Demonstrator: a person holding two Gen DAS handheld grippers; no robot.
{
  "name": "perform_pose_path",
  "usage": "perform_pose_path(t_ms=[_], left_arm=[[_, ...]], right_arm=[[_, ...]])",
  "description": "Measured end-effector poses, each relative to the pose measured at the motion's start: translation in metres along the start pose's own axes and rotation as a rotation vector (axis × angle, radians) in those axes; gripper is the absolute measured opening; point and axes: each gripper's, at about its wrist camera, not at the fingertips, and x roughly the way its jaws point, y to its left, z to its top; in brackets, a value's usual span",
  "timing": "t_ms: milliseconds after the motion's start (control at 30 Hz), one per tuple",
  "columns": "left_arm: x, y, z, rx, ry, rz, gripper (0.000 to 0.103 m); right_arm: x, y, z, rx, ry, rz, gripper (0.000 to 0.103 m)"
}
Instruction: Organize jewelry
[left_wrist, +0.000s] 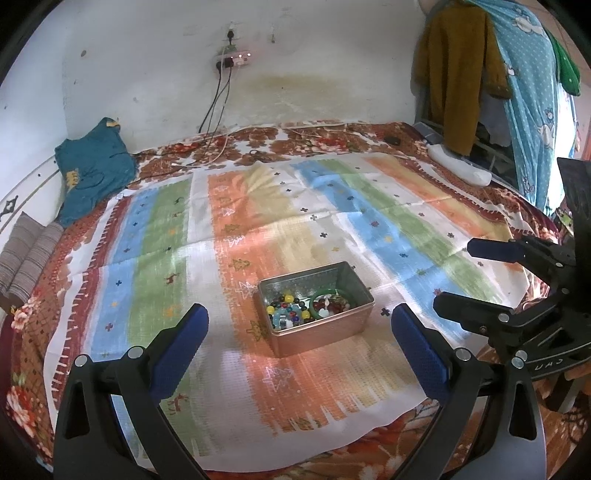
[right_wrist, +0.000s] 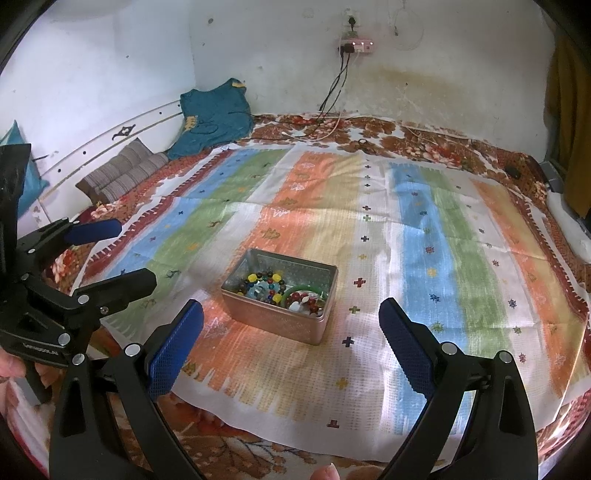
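Note:
An open metal tin (left_wrist: 325, 338) sits on a striped cloth on the bed. It holds coloured bead bracelets (left_wrist: 288, 312) and a green bangle (left_wrist: 327, 302). The tin also shows in the right wrist view (right_wrist: 280, 321), with the beads (right_wrist: 264, 282) and the bangle (right_wrist: 304, 297) inside. My left gripper (left_wrist: 299, 332) is open and empty, held above the cloth near the tin. My right gripper (right_wrist: 291, 328) is open and empty, likewise near the tin. Each gripper shows in the other's view, the right one (left_wrist: 465, 273) and the left one (right_wrist: 122, 254).
The striped cloth (left_wrist: 258, 229) lies over a floral bedspread (left_wrist: 33, 314). A teal garment (left_wrist: 92, 170) and striped pillows (left_wrist: 26, 251) lie at the left by the wall. Cables (left_wrist: 218, 96) hang from a wall socket. Clothes (left_wrist: 461, 74) hang at the right.

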Motion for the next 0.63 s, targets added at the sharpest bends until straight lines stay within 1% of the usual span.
perform_pose_path(t_ms=[633], left_arm=[[-0.0009, 0.0, -0.0001, -0.002, -0.006, -0.003, 0.097]], right_arm=[[0.0008, 0.0035, 0.0019, 0.001, -0.002, -0.003, 0.097]])
